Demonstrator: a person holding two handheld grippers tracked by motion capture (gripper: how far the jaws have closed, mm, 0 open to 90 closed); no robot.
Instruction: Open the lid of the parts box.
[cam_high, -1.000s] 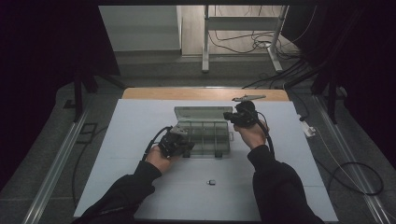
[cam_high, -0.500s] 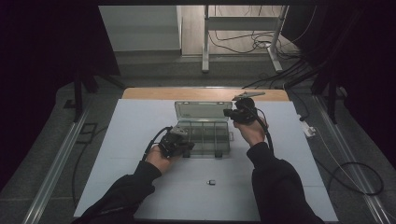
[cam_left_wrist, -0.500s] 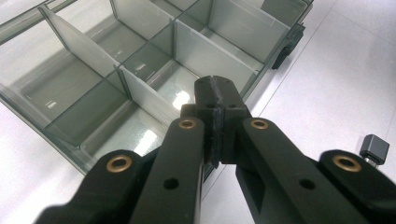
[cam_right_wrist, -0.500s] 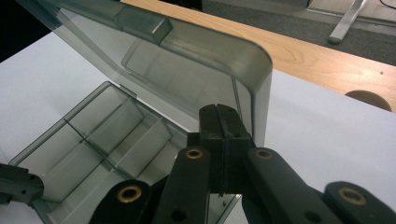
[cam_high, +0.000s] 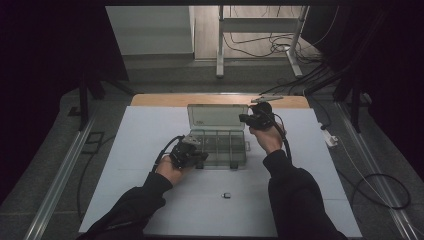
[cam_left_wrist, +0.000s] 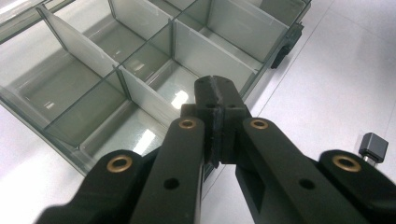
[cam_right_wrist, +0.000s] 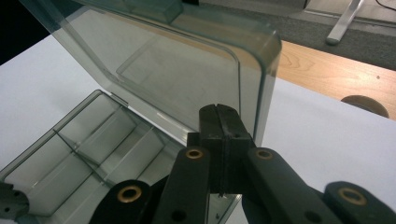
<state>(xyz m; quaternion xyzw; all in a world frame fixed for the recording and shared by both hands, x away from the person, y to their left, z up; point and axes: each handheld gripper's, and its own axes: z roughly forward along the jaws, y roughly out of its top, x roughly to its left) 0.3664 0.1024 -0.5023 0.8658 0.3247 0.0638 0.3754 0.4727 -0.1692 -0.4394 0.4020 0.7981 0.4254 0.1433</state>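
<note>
While your right gripper (cam_right_wrist: 219, 112), jaws together, has tipped lid (cam_right_wrist: 177, 70) nearly upright just ahead, left gripper (cam_left_wrist: 217, 88), jaws together, pins organizer box (cam_left_wrist: 140, 60) front wall. Box now open.

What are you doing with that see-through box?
A person holds a gripper in each hand at a white table. The clear compartment box has its lid standing open. The left gripper, jaws shut, sits at the box's front edge, as if steadying it. The right gripper, also shut, is right by the raised lid's corner, probably pushing it open. The compartments look empty. A small dark part lies on the table nearer the person.
</note>
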